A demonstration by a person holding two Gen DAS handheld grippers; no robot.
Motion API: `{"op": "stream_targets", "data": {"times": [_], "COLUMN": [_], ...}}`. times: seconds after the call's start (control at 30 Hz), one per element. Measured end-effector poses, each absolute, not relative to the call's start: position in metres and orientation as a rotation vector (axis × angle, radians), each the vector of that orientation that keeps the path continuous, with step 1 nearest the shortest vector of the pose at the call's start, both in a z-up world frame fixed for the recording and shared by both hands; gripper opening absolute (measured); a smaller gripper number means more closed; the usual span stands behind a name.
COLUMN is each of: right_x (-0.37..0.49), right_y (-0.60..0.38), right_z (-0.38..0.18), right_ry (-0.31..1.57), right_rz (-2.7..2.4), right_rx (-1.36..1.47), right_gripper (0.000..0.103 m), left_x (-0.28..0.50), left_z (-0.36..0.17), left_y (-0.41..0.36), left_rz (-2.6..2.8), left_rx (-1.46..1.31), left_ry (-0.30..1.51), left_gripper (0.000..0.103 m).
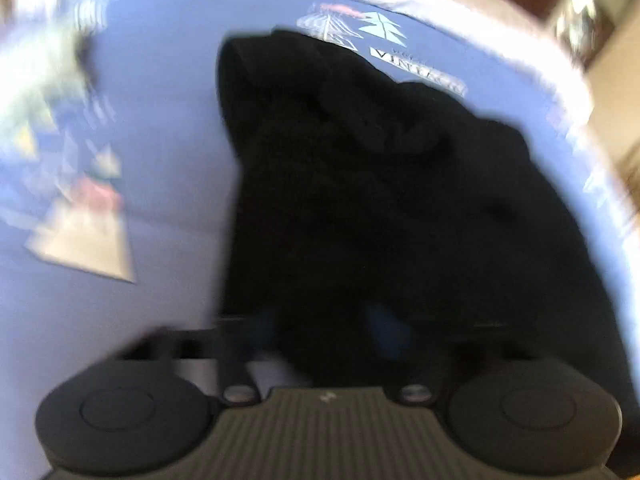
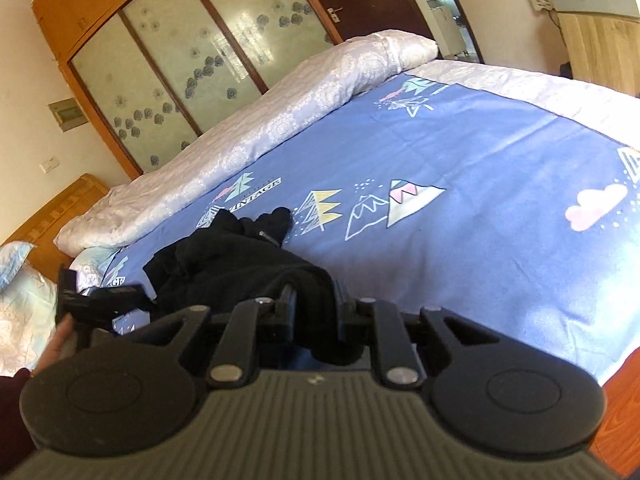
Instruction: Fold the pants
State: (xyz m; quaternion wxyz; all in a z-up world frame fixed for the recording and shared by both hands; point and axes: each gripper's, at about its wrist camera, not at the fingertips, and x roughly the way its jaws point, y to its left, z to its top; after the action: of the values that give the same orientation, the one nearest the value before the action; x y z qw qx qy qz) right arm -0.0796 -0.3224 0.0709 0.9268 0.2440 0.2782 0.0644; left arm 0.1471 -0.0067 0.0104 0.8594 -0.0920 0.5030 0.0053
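Note:
The black pants point(image 1: 360, 184) lie bunched on the blue printed bed sheet point(image 1: 160, 128). In the blurred left wrist view my left gripper point(image 1: 324, 328) is shut on the near edge of the pants, and the dark cloth hides its fingertips. In the right wrist view the pants point(image 2: 232, 256) trail away to the left. My right gripper point(image 2: 314, 312) is shut on a fold of the pants, held just above the sheet point(image 2: 460, 152). The left gripper point(image 2: 100, 296) and the hand that holds it show at the left edge of that view.
A rolled white quilt point(image 2: 280, 120) lies along the far side of the bed. A wooden wardrobe point(image 2: 180, 52) with frosted doors stands behind it. A pillow point(image 2: 20, 292) lies at the left. A wooden cabinet point(image 2: 600, 40) stands at the far right.

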Motion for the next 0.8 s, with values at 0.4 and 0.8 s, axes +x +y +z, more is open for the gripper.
{"op": "stream_targets", "data": {"times": [0.4,0.8], "right_x": [-0.079,-0.040], "right_y": [-0.288,-0.291], "right_z": [0.067,0.046], "right_ry": [0.565,0.698], "right_rz": [0.445,0.639], "right_rx": [0.409,0.515], "right_gripper": [0.021,0.054], "left_x": [0.006,-0.071], "left_z": [0.086,0.083], "left_y": [0.136,0.188], "left_rz": [0.070,0.296], "left_rx": [-0.392,-0.398], "left_ry": [0.882,0.916], "left_gripper": [0.006,0.036]}}
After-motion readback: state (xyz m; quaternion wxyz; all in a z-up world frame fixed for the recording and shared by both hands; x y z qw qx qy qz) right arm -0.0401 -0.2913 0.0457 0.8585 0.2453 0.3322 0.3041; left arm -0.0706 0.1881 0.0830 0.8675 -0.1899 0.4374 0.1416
